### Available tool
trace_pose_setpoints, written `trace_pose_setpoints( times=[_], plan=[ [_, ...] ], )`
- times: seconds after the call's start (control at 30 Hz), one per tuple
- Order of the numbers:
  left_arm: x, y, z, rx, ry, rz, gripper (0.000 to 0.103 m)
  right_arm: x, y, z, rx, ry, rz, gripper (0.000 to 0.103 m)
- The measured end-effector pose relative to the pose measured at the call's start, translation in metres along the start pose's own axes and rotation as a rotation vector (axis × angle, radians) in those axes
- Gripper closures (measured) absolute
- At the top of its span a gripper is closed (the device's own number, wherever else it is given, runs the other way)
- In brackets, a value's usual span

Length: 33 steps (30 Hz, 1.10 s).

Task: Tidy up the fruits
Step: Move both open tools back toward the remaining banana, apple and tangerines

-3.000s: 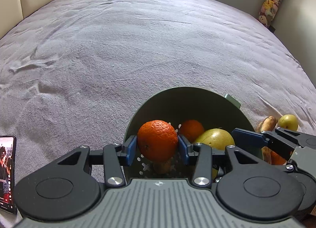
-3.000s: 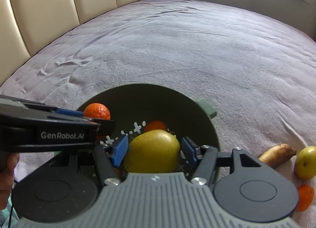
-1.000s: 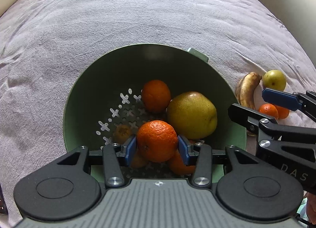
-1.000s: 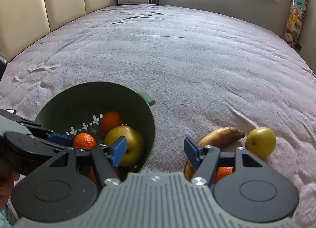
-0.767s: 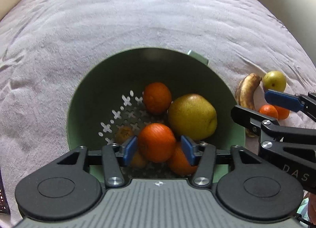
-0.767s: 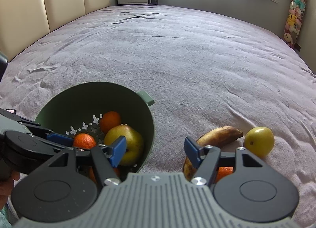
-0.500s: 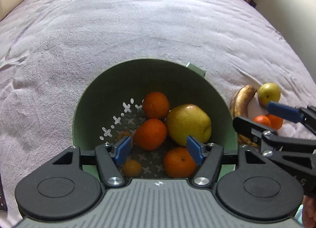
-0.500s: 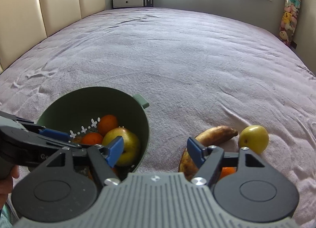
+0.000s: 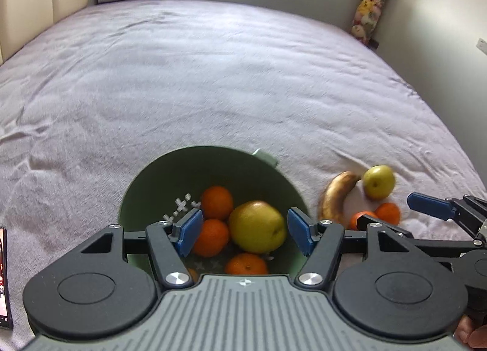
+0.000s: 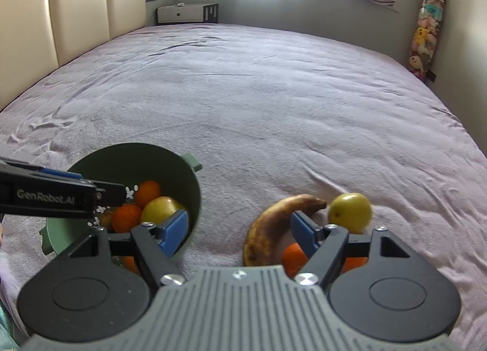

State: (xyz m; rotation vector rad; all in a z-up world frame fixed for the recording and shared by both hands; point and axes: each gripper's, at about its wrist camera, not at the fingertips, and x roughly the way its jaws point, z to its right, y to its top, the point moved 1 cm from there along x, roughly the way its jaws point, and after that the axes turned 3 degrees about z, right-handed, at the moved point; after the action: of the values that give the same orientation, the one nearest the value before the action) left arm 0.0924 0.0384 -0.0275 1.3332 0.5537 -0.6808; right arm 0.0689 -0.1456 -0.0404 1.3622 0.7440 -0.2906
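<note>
A green colander bowl (image 9: 213, 162) sits on the bed, holding a big yellow-green pear (image 9: 257, 231) and several oranges (image 9: 216, 202). My left gripper (image 9: 245, 234) hovers above the bowl, open, with nothing in its jaws. Right of the bowl (image 10: 182, 186) lie a browned banana (image 10: 274, 223), a small yellow-green apple (image 10: 350, 211) and two small tangerines (image 10: 293, 256). My right gripper (image 10: 240, 231) hangs over the sheet between bowl and banana. Its jaws are opening and hold nothing. The banana (image 9: 334, 196) and apple (image 9: 379, 182) also show in the left wrist view.
The purple-grey sheet (image 10: 274, 107) stretches wide beyond the fruit. A phone (image 9: 3, 278) lies at the left edge. A padded cream headboard (image 10: 76, 16), a low white cabinet (image 10: 187, 13) and hanging plush toys (image 10: 426, 31) border the bed.
My left gripper opened and let go of the orange, which now lies in the bowl, then rose. My right gripper, which had earlier released the pear, widened and shifted right towards the banana.
</note>
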Motion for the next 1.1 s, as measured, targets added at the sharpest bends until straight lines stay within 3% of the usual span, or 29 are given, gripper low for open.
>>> trace_pose_setpoints(
  times=[0.23, 0.53, 0.83, 1.1],
  plan=[
    [-0.014, -0.004, 0.029, 0.057, -0.052, 0.047, 0.027, -0.027, -0.015, 0.019, 0.005, -0.047, 0.01, 0.029],
    [-0.019, -0.021, 0.071, 0.15, -0.122, 0.05, 0.027, -0.05, -0.042, 0.049, 0.024, -0.132, -0.016, 0.028],
    [-0.007, -0.044, 0.101, 0.236, -0.188, 0.05, 0.028, -0.036, -0.065, 0.08, 0.12, -0.185, -0.087, 0.028],
    [0.015, -0.056, 0.109, 0.259, -0.204, 0.039, 0.03, -0.017, -0.075, 0.099, 0.206, -0.175, -0.124, 0.028]
  ],
)
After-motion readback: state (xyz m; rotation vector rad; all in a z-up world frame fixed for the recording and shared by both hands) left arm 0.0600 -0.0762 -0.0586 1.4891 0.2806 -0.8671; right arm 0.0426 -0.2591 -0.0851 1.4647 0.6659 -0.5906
